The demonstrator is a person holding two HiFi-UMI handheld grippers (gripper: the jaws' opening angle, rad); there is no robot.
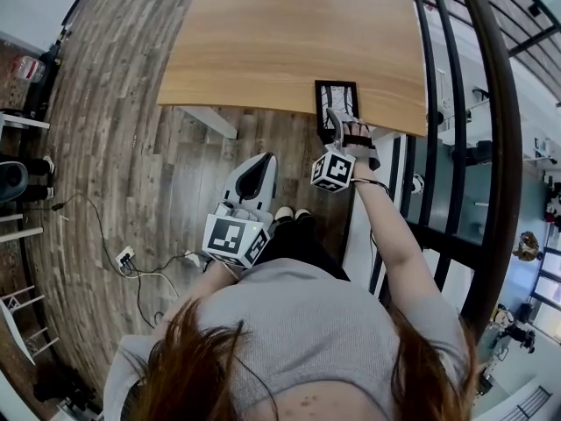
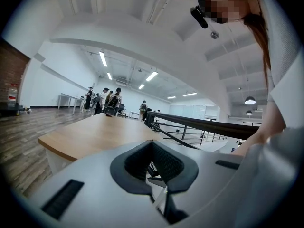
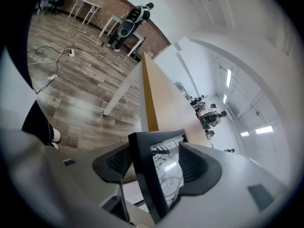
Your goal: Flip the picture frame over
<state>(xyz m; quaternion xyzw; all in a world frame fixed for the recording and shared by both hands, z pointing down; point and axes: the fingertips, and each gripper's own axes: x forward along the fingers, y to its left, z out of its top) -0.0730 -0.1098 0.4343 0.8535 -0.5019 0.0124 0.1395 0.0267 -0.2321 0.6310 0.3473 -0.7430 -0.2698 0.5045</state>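
Note:
The black picture frame [image 1: 337, 97] lies at the near edge of the wooden table [image 1: 289, 33], partly over the edge. My right gripper [image 1: 336, 125] is shut on its near end. In the right gripper view the frame [image 3: 145, 175] stands on edge between the two pads of the right gripper [image 3: 156, 163], and its glass reflects the ceiling. My left gripper [image 1: 253, 174] hangs lower, over the floor and left of the frame, short of the table. Its jaws [image 2: 153, 160] are shut with nothing in them.
A black railing [image 1: 456, 103] runs close along the right side of the table. A white table leg [image 1: 210, 121] stands under the near edge. Cables and a power strip [image 1: 125, 257] lie on the wood floor at left. Several people [image 2: 104, 99] stand far off.

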